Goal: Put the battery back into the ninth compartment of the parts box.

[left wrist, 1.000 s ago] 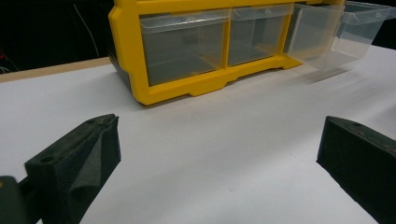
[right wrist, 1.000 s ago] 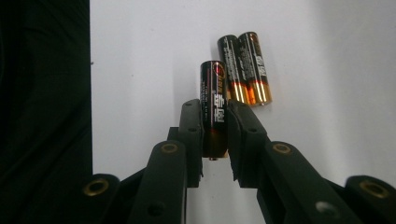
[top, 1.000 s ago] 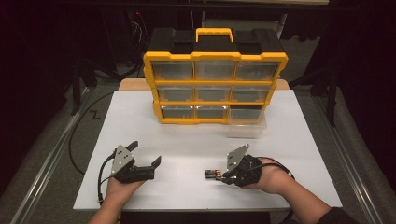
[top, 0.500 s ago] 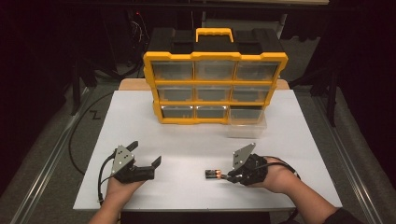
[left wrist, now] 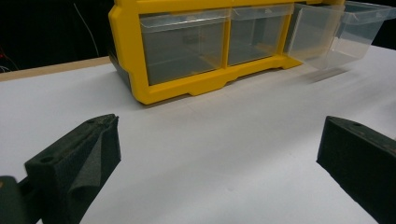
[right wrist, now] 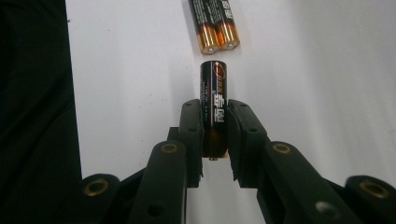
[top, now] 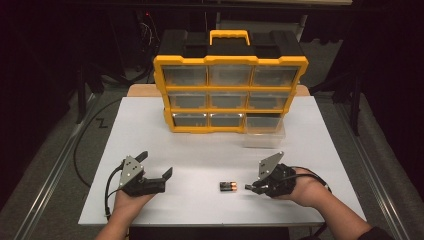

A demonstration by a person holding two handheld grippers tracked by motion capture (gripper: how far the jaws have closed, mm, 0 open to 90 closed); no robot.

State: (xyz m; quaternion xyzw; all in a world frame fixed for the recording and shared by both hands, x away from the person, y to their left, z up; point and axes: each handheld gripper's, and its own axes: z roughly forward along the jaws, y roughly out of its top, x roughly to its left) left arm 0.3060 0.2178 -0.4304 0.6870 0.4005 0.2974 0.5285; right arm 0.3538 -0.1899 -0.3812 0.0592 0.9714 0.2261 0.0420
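White table top [top: 150, 135], lit evenly from above, wooden edge strip [top: 142, 90] along the far side. Room around it is dark, near black past the table. Grey floor [top: 60, 150] on both sides, with a pale metal rail [top: 55, 175] running along the left and another at the right [top: 380, 190]. Black cable [top: 82, 145] loops on the floor at left. Dark stand legs [top: 80, 95] behind the table at left, more dark frame at right [top: 356, 100].
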